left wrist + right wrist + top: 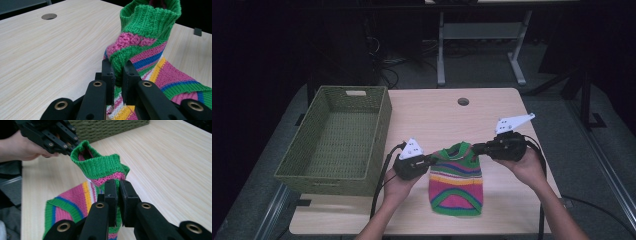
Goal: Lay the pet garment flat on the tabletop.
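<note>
On the wooden surface [512,200], a green woven basket [337,137] waits at nine o'clock. Your striped knit sweater [457,182] lies center. Your left hand-held gripper [430,161] and right hand-held gripper [476,148] each clamp its collar side, likely lifting for folding.

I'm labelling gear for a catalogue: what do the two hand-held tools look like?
Both are black. The left tool and right tool each carry a pale grey three-cornered plate dotted with small marks, and each trails a black cable. Up close, the two flat black jaws hang on linkage bars with brass-coloured pivot rings. The forearms show no sleeves.
</note>
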The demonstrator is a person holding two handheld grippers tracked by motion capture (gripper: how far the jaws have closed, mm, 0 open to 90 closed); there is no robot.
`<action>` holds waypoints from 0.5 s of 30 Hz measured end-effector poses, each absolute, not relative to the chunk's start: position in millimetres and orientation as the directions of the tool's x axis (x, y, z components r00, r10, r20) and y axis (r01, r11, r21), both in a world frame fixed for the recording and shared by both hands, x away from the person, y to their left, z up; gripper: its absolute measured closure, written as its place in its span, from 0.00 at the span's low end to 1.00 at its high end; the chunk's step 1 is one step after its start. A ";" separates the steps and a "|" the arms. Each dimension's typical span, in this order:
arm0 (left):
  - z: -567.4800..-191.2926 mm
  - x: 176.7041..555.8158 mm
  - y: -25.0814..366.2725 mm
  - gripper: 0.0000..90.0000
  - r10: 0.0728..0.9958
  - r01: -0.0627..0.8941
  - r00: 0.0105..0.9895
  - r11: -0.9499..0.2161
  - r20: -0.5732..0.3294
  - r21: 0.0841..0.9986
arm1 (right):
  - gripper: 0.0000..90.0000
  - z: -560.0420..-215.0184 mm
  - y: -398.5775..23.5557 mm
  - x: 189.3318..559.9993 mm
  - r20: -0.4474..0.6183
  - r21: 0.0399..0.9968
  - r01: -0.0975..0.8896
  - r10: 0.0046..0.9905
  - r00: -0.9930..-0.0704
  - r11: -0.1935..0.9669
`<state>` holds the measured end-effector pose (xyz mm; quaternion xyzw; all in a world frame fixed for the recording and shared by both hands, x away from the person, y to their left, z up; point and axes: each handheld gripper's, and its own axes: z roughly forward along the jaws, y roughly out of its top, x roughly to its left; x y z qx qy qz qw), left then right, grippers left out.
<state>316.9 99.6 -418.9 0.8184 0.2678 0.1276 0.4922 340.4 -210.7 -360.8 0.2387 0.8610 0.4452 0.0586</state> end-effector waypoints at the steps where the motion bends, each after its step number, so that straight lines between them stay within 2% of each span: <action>1: -418.9 317.7 99.2 0.91 0.567 0.316 0.822 -0.371 -0.057 0.874 | 0.94 -360.9 -211.3 340.7 0.113 0.794 0.362 0.467 -0.877 0.488; 15: -423.4 343.4 94.3 0.91 0.619 0.387 0.779 -0.352 -0.098 0.852 | 0.93 -372.9 -213.9 363.2 0.138 0.791 0.417 0.534 -0.834 0.447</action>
